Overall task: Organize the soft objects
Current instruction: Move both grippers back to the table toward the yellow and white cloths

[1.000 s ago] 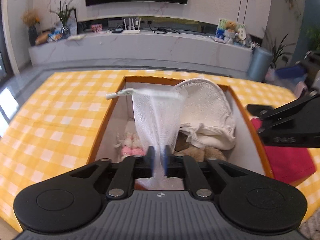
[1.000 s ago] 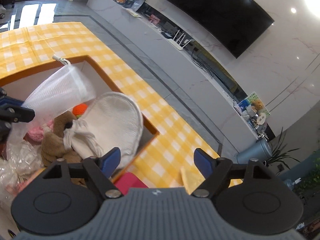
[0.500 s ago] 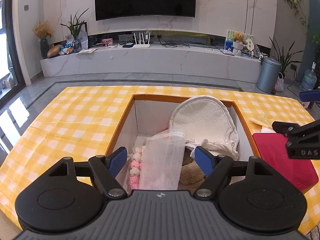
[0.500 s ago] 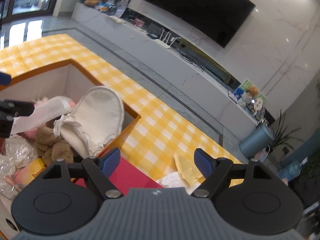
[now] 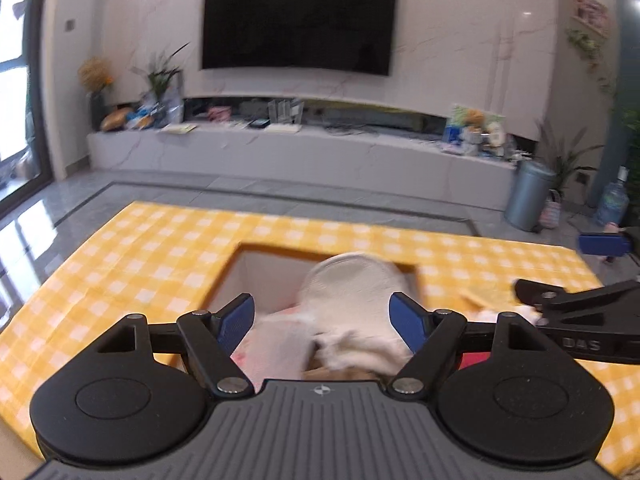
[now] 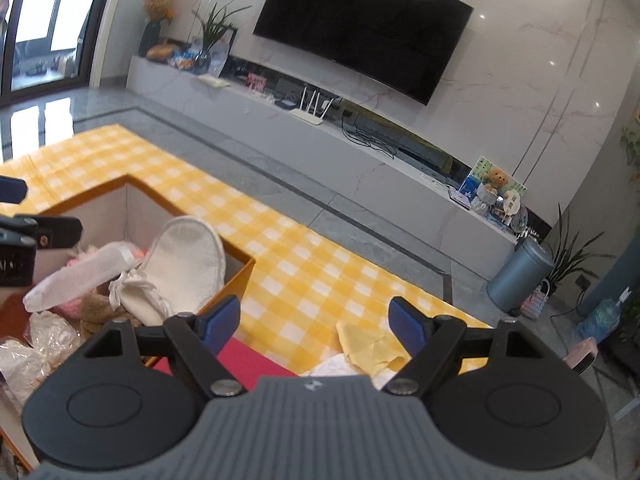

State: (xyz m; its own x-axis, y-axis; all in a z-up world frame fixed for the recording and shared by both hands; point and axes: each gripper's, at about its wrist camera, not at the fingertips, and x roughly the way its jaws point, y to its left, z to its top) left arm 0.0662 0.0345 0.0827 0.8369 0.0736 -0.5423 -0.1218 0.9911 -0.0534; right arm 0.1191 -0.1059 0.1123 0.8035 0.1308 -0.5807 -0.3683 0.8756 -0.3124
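Note:
An orange-rimmed box [image 5: 236, 264] [image 6: 240, 270] sits on the yellow checked table. Inside lie a white mesh bag [image 6: 80, 276] [image 5: 276, 344], a white cloth pouch [image 5: 356, 292] [image 6: 184, 264], a brown plush toy [image 6: 96, 312] and pink knitted pieces [image 6: 74, 304]. My left gripper [image 5: 325, 322] is open and empty, raised above the box's near side. My right gripper [image 6: 314, 324] is open and empty, above the table right of the box; it also shows at the right of the left wrist view [image 5: 576, 320].
A red cloth [image 6: 248, 362], a yellow cloth [image 6: 368, 346] and a white item [image 6: 340, 366] lie on the table right of the box. Clear plastic bags [image 6: 32, 344] lie in the box's near part. A TV wall, cabinet and grey bin [image 6: 520, 276] stand behind.
My left gripper opened and let the mesh bag drop into the box, then rose and pulled back. My right gripper also lifted and tilted up, staying open.

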